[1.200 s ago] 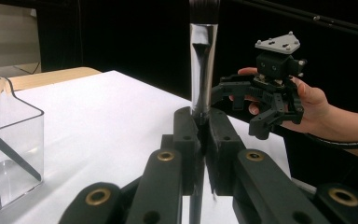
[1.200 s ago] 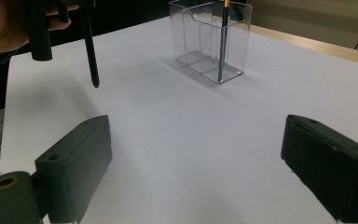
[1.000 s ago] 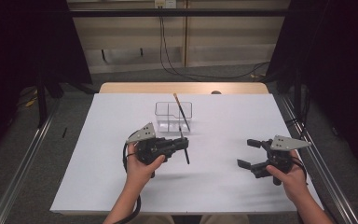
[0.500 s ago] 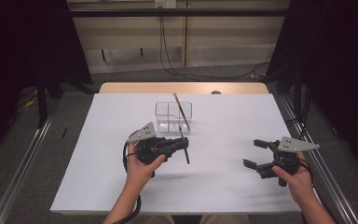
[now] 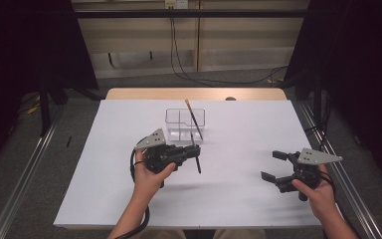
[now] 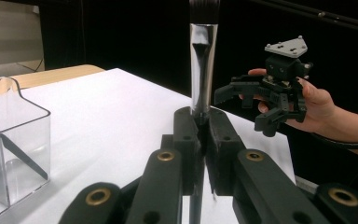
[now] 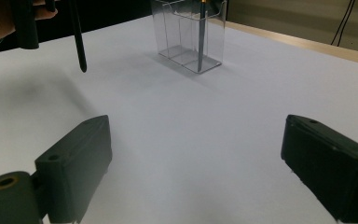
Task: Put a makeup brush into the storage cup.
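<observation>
Brush (image 5: 195, 158) stays clamped in left claw (image 5: 191, 153); right claw (image 5: 274, 166), open, shifted rightward.

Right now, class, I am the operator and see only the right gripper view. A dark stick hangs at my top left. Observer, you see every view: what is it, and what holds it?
Observer: It is a brush. The left gripper view shows a silver ferrule and dark bristles above the jaws of the left hand-held gripper, which is shut on its handle.
Operator: Is it over the box?
Observer: No. In the high view it hangs just on the person's side of the clear box, not inside it.
Operator: And the stick inside the box?
Observer: The high view shows that the second brush leans, with its tan end rising past the far rim.
</observation>
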The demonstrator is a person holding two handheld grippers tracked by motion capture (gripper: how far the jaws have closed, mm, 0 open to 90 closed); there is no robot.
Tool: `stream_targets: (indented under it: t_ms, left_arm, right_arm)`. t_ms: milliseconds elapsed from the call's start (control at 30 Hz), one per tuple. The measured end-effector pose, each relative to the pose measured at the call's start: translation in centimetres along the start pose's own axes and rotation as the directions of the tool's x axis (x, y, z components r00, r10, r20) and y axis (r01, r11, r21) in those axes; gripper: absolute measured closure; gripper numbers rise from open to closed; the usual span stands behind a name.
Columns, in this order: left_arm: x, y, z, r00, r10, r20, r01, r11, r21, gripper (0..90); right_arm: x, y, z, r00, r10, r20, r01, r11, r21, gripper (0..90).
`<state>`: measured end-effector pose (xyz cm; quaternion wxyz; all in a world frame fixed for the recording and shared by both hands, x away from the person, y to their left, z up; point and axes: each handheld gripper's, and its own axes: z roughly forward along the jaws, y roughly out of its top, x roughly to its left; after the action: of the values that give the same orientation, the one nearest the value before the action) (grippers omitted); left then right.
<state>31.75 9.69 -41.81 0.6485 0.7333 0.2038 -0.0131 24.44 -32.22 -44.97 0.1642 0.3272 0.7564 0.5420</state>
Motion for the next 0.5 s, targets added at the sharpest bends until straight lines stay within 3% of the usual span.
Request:
stream_targets:
  t_ms: [500]
  left_arm:
    - [0.7,1.1,0.6,0.9999,0.0,-0.013,0.0,1.0,0.01,83.9]
  right_arm:
    - [-0.1,-0.2,-0.3,1.0,0.003,0.001,-0.003,1.0,-0.004,8.5]
